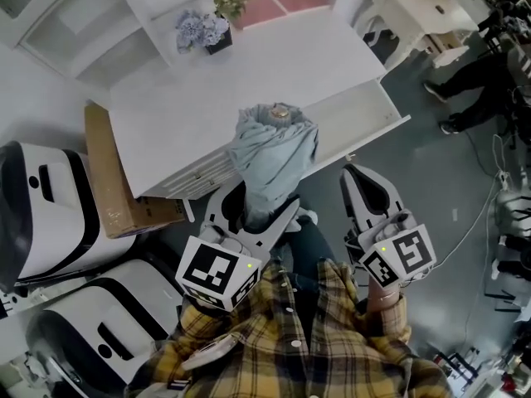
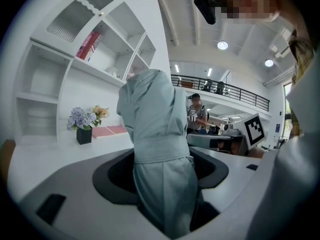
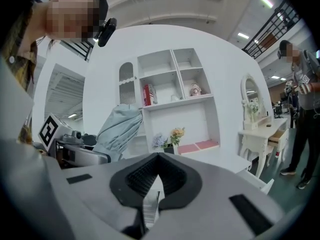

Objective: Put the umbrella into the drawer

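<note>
So the left gripper (image 1: 253, 210) has its jaws clamped around the lower part of a folded pale grey-blue fabric umbrella (image 1: 274, 152). In the left gripper view the umbrella (image 2: 157, 134) fills the gap between the jaws, gripped just below its wrap strap. It's held up in the air and pretty much upright. The top end points up toward the front edge of the white table (image 1: 274, 65), so it isn't in anything yet.

The right gripper (image 1: 369, 193) is empty. Its own view shows the right gripper (image 3: 157, 159) with jaws pressed together and nothing between them, just hanging out beside the umbrella (image 3: 117, 126). My guess is it's parked there so it stays clear of the carry, or it's ready to steady the thing later.

The long white drawer (image 1: 357, 110) is pulled out from the table front and looks bare inside. It sits just right of the umbrella's top end and ahead of the right gripper, so the target is open and close.

I'd say we're mid-carry here. The umbrella probably needs tipping flat to lie along the drawer, since upright it won't let it close. The fabric is loose and bunchy, so it could snag on the drawer rim.

There's also a small black pot of flowers (image 1: 202, 30) at the back of the table and a brown cardboard box (image 1: 108, 172) leaning at its left side, both well out of the way.
</note>
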Motion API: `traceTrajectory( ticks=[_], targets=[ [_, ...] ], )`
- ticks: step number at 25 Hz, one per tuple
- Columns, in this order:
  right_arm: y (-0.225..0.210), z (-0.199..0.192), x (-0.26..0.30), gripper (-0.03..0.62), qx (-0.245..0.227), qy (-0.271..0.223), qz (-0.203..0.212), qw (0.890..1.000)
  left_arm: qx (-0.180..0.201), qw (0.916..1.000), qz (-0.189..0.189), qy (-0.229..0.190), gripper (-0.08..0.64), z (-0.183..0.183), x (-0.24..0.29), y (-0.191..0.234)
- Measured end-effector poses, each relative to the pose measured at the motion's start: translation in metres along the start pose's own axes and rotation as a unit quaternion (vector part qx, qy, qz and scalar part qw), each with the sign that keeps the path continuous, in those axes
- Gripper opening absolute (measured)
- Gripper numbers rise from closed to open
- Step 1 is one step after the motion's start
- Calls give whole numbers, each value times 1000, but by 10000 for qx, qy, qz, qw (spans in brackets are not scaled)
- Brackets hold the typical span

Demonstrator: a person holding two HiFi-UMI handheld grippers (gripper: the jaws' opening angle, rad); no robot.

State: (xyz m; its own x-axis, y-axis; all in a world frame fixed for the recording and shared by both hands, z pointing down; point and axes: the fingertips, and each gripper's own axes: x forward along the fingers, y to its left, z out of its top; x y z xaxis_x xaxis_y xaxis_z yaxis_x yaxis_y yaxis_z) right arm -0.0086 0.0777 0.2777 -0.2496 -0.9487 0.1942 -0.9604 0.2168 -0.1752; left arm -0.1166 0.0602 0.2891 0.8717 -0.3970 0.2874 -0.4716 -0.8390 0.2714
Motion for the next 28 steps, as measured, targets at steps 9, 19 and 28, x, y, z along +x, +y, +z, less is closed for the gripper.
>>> traceTrajectory(
  ticks=[9, 19, 28],
  targets=[
    [-28, -4, 15, 17, 121, 91, -25, 9999, -139, 9998, 81, 146, 314, -3, 25, 10],
    [-90, 10, 71, 17, 149, 188, 361, 9991, -10, 9995, 259, 190, 314, 29, 100, 35],
    [-141, 41, 127, 17, 89, 215, 1054, 9942, -19, 9967, 772, 250, 314, 59, 158, 59]
  ],
)
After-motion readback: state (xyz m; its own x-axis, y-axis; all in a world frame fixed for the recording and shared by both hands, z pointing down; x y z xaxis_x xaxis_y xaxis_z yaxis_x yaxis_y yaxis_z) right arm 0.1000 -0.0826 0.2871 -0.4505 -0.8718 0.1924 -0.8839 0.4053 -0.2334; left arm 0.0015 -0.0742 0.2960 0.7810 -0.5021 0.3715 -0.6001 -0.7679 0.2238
